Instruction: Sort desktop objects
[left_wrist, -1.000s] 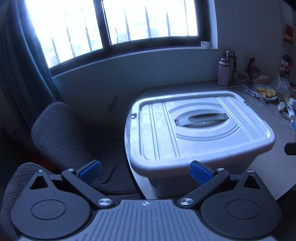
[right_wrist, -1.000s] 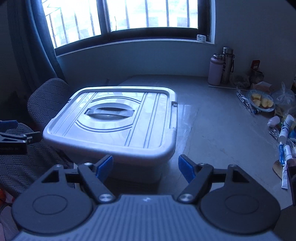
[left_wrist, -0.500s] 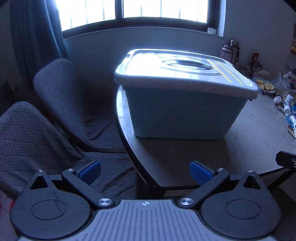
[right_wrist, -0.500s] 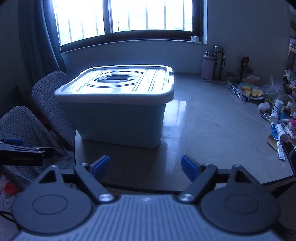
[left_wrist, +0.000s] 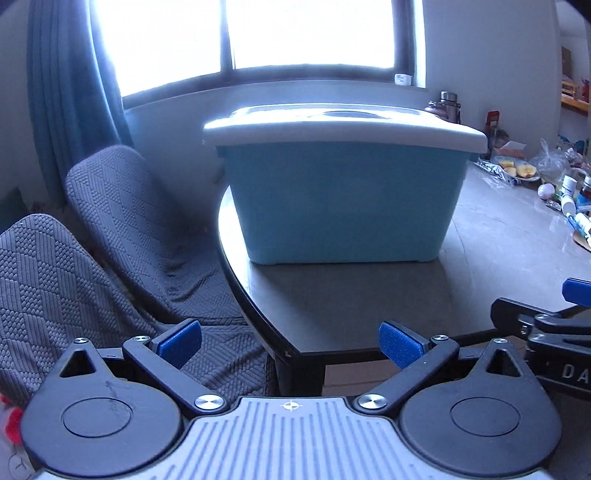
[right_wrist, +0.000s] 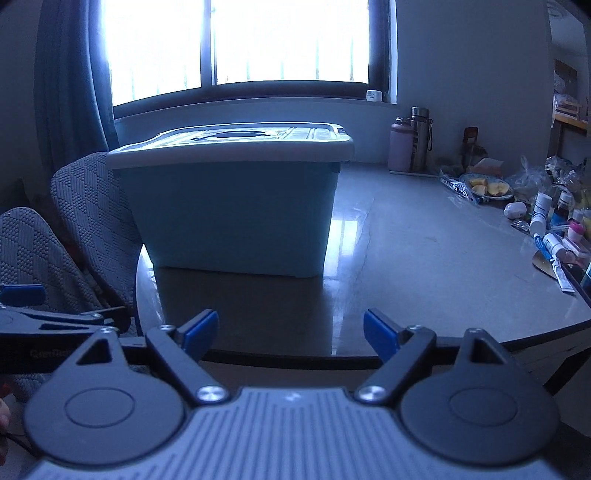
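A blue bin (left_wrist: 343, 206) with a pale lid (left_wrist: 343, 127) stands at the left end of the worktop (right_wrist: 443, 266), close to its rounded left edge, and blocks most of the view toward the window (right_wrist: 236, 48). The lid is on. Two grey quilted chairs (left_wrist: 122, 221) sit just off that left edge, one behind the other, with a dark curtain (left_wrist: 74, 85) hanging past them.

Along the right edge lies the clutter to be sorted: small bottles (right_wrist: 543, 206), tubes (right_wrist: 554, 247), a white rounded thing (right_wrist: 515, 209), a dish of yellow pieces (right_wrist: 487, 188) and crumpled bags (right_wrist: 532, 177). Two flasks (right_wrist: 410, 146) stand at the far edge near the wall. The middle of the worktop is glossy grey stone that mirrors the window light.

The left tongs (left_wrist: 290, 341) hang wide apart off the near edge, facing the bin's front wall, holding nothing. The right tongs (right_wrist: 290, 332) are likewise wide and bare, over the near edge, aimed between the bin and the clutter. Each shows at the border of the other's view, well apart from the bin.
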